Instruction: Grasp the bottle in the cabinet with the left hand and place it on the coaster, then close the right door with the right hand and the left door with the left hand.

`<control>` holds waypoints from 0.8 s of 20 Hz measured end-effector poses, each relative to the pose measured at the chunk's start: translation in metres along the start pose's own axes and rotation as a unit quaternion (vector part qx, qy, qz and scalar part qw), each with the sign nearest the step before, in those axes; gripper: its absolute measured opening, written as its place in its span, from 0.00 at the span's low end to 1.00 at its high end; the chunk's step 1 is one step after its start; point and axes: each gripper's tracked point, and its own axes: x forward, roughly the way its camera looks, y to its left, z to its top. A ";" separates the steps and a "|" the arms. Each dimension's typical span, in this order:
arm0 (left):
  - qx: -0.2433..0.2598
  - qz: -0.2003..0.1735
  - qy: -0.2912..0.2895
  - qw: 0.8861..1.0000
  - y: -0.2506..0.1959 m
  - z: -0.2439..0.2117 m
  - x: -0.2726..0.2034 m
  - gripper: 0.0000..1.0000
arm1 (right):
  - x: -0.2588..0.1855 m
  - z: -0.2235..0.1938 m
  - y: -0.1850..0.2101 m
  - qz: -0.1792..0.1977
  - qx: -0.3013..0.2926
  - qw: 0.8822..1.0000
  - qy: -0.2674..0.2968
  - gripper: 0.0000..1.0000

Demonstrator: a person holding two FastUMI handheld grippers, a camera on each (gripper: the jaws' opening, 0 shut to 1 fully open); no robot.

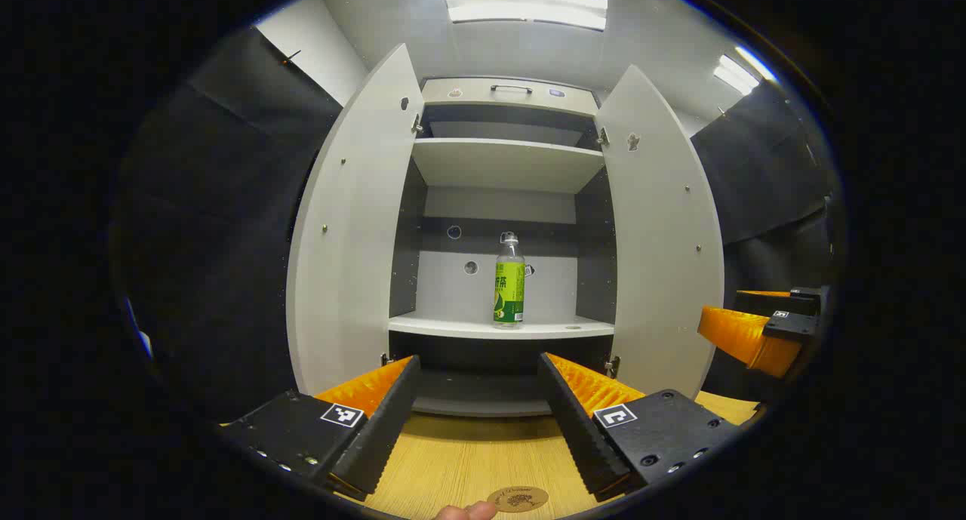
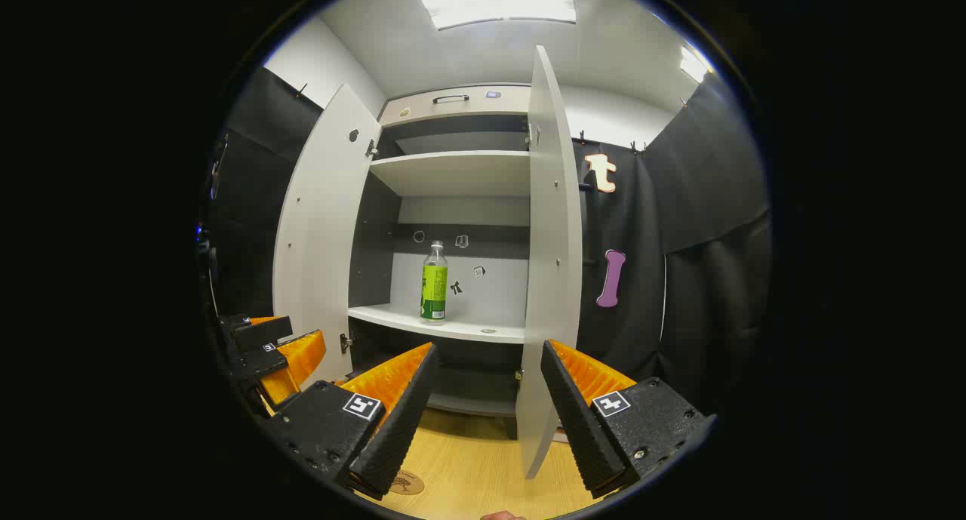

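A clear bottle [image 1: 509, 282] with a green label stands upright on the cabinet's middle shelf [image 1: 453, 326], well beyond my left gripper [image 1: 479, 364], which is open and holds nothing. Both cabinet doors stand wide open: the left door [image 1: 347, 226] and the right door [image 1: 660, 233]. A round brown coaster [image 1: 518, 498] lies on the wooden table just below the left gripper. In the right gripper view the bottle [image 2: 434, 282] sits left of the right door [image 2: 551, 263], whose edge faces my open, empty right gripper [image 2: 487, 348]. The coaster [image 2: 406, 482] peeks out under its left finger.
The wooden tabletop [image 1: 468, 460] runs up to the cabinet's base. An upper shelf [image 1: 506, 161] and a top drawer with a handle [image 1: 511, 88] sit above the bottle. Black cloth walls flank the cabinet. The right gripper [image 1: 755, 331] hovers at the right edge of the left gripper view.
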 end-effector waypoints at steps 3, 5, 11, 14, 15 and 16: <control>0.009 0.002 0.002 1.000 0.004 0.000 0.004 0.95 | -0.001 0.002 0.002 0.000 -0.002 1.000 -0.004 0.84; 0.013 0.000 -0.001 1.000 0.006 0.002 0.007 0.95 | -0.003 0.004 0.003 0.006 -0.003 1.000 -0.007 0.84; 0.007 0.003 0.002 1.000 0.004 0.001 0.007 0.95 | -0.003 0.001 0.003 0.013 -0.002 1.000 0.003 0.84; 0.007 0.001 0.005 1.000 0.003 0.000 0.007 0.94 | -0.004 0.002 0.001 0.015 -0.002 1.000 0.006 0.84; 0.003 0.000 0.010 1.000 0.003 -0.001 0.009 0.95 | -0.004 0.003 0.001 0.015 -0.002 1.000 0.005 0.84; -0.001 -0.004 0.015 1.000 0.001 -0.001 0.013 0.94 | -0.004 0.004 0.001 0.014 -0.002 1.000 0.004 0.84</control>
